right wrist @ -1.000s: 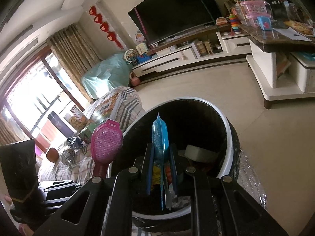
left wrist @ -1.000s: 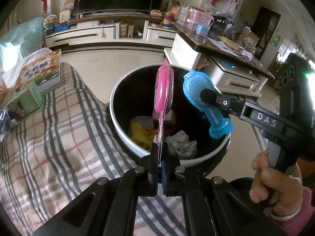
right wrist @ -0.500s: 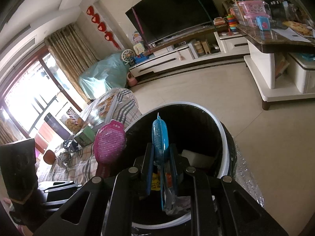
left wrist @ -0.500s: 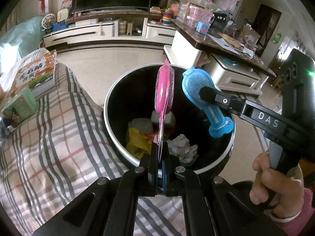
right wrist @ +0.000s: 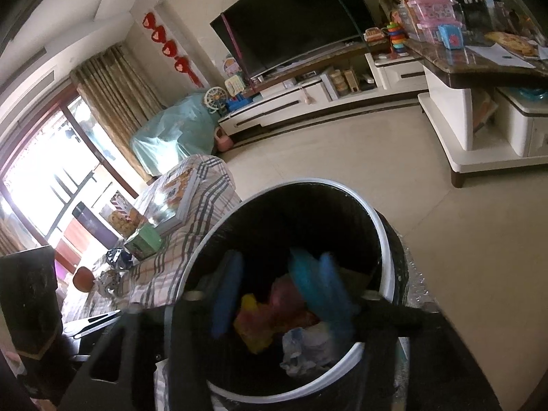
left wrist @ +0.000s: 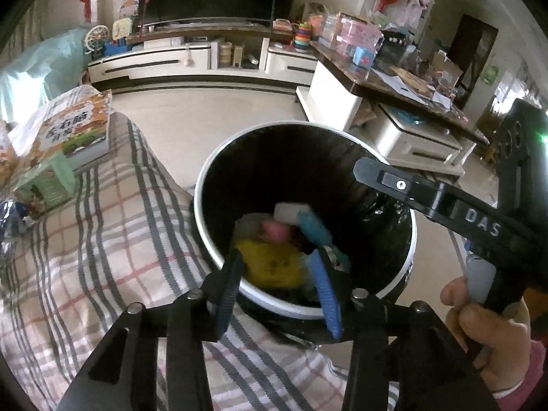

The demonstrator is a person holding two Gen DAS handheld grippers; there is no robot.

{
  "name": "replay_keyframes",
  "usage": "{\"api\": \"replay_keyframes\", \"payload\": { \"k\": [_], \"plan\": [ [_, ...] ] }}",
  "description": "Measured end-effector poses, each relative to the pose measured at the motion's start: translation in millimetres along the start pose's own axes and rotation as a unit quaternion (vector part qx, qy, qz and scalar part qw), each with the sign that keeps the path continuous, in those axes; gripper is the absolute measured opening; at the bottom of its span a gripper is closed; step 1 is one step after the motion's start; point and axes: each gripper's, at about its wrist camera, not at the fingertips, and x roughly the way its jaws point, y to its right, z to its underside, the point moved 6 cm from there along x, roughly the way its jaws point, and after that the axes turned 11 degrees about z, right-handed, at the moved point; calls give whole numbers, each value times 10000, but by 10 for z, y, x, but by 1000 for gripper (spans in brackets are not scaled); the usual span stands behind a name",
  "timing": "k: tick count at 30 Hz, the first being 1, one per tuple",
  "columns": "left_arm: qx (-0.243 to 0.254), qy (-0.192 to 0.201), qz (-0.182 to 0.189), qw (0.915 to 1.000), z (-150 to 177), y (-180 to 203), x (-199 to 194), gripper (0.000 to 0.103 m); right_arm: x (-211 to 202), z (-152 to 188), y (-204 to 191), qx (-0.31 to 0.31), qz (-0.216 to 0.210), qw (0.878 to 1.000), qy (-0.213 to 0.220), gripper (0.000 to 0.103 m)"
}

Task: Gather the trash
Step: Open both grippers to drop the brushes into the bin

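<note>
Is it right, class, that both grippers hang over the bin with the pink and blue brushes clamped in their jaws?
No. Both grippers, left and right, are over the bin, but their jaws are opening with nothing clamped; the left wrist view shows the pink brush and blue brush down inside.

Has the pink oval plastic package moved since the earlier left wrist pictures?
Yes. The pink oval plastic package has dropped from above the white rim of the black-lined trash bin onto the rubbish inside, out of the opening left gripper.

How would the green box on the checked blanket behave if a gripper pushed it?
The green box looks like thin cardboard, so probably light and easily dented. It sits on the soft checked blanket, so it may tip rather than slide. It leans against a book, which might block it.
</note>
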Motion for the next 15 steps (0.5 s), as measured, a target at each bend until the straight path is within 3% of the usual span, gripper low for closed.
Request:
{"api": "replay_keyframes", "payload": {
  "k": [6, 15],
  "plan": [
    [-167, 240, -63, 9996, 197, -101, -203, 55, -89, 12, -74, 32, -60, 10000, 63, 85],
    [-649, 481, -185, 9966, 588, -343, -551, 58, -200, 140, -278, 10, -97, 9999, 44, 91]
  ]
}}
